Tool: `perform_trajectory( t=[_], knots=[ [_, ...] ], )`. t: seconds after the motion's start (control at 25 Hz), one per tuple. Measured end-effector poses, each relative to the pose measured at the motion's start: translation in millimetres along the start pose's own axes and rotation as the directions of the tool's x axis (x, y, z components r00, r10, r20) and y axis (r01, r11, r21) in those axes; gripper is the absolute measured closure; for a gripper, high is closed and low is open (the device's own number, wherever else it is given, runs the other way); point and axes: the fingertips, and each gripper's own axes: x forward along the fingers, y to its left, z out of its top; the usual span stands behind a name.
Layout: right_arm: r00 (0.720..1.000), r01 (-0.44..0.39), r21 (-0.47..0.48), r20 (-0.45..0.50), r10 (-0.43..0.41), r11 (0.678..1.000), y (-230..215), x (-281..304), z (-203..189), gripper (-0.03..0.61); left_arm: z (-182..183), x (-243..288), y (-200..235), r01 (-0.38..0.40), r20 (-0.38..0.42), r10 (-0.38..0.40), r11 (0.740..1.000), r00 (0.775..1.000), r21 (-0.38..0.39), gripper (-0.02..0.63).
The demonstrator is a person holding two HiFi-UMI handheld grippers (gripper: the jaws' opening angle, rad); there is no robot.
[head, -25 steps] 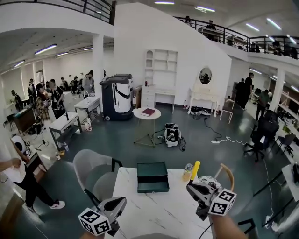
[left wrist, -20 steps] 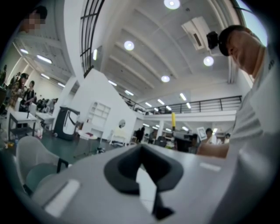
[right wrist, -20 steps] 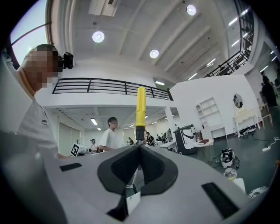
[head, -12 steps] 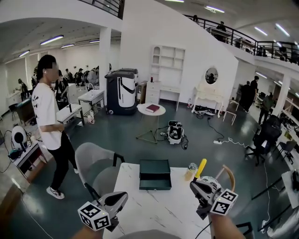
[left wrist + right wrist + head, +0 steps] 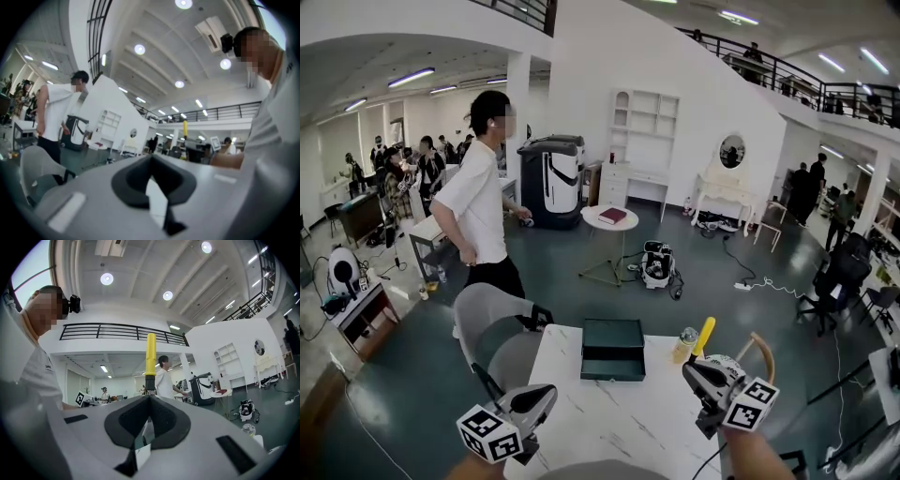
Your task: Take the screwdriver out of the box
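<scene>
A dark green box [image 5: 612, 349] lies open at the far edge of the white marble table [image 5: 609, 427]. The screwdriver [image 5: 704, 332] has a yellow handle and stands tilted up to the right of the box, outside it. My right gripper [image 5: 694, 368] is shut on its lower end. In the right gripper view the yellow handle [image 5: 150, 352] rises straight out of the right gripper [image 5: 150, 396]. My left gripper [image 5: 546, 393] hovers over the table's near left corner, shut and empty. In the left gripper view the left gripper [image 5: 151, 157] points at the room, not at the box.
A clear bottle [image 5: 682, 344] stands just right of the box. A grey chair [image 5: 492, 339] is at the table's far left corner and a wooden chair back [image 5: 759, 345] at the right. A person in a white shirt [image 5: 481, 208] walks behind the grey chair.
The person in the white shirt has walked from the far left to just behind the grey chair. Both grippers and the screwdriver have hardly moved.
</scene>
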Motion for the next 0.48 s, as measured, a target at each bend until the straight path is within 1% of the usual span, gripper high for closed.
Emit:
perform_trajectory(
  t=[0.2,0.48],
  knots=[
    [1.0,-0.002,-0.007,-0.003,0.002,1.0,1.7,-0.8,5.1,0.569,4.6,-0.7,-2.7,-0.005,0.007,0.005,1.0,1.0,0.0,0.609],
    [1.0,-0.002,-0.017,-0.006,0.002,1.0,-0.9,-5.0,1.3,0.569,-1.6,2.0,-4.1,-0.007,0.008,0.007,1.0,1.0,-0.001,0.609]
  ],
)
